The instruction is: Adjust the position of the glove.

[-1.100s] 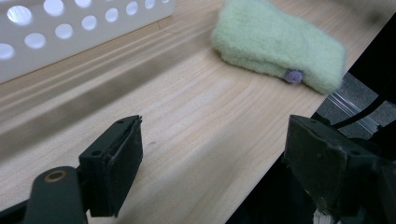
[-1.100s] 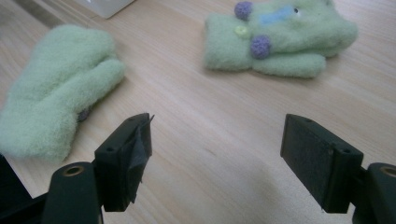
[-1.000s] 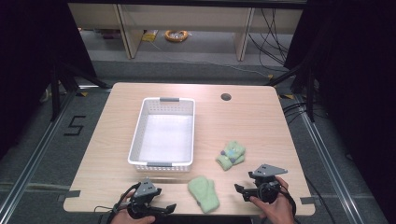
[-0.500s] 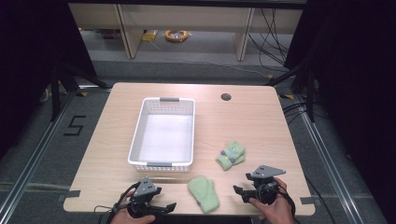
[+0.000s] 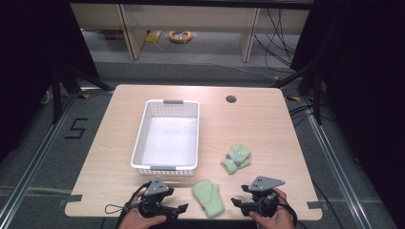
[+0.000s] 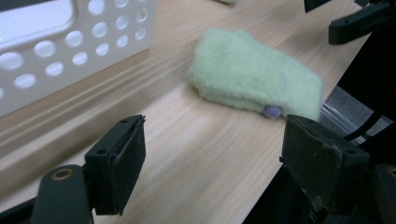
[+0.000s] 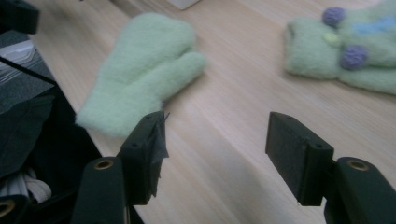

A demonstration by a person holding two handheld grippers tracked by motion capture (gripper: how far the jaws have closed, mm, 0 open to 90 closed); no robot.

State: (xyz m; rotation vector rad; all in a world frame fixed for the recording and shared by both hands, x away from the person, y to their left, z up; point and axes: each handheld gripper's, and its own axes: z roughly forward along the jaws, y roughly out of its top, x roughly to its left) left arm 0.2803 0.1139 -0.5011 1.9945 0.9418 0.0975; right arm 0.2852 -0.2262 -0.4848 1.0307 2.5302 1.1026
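A plain pale-green mitten (image 5: 208, 198) lies near the table's front edge, between my two grippers. My left gripper (image 5: 180, 208) is just left of it and points at it, jaws open and empty; in the left gripper view the mitten (image 6: 252, 77) lies ahead of the left gripper (image 6: 215, 163). My right gripper (image 5: 239, 194) is to the mitten's right. Its jaws have just been closing but stand open with nothing between them. From the right gripper (image 7: 223, 149) the mitten (image 7: 144, 70) is ahead to the left. A second green mitten (image 5: 236, 158) with purple dots (image 7: 345, 46) lies farther back.
A white perforated basket (image 5: 167, 136) stands left of centre, its near wall (image 6: 70, 46) close to my left gripper. A round cable hole (image 5: 231, 99) sits at the table's back. The front edge runs right under both hands.
My right gripper has shifted a little left, toward the plain mitten, and its jaws have narrowed. The left gripper, both mittens and the basket have stayed put.
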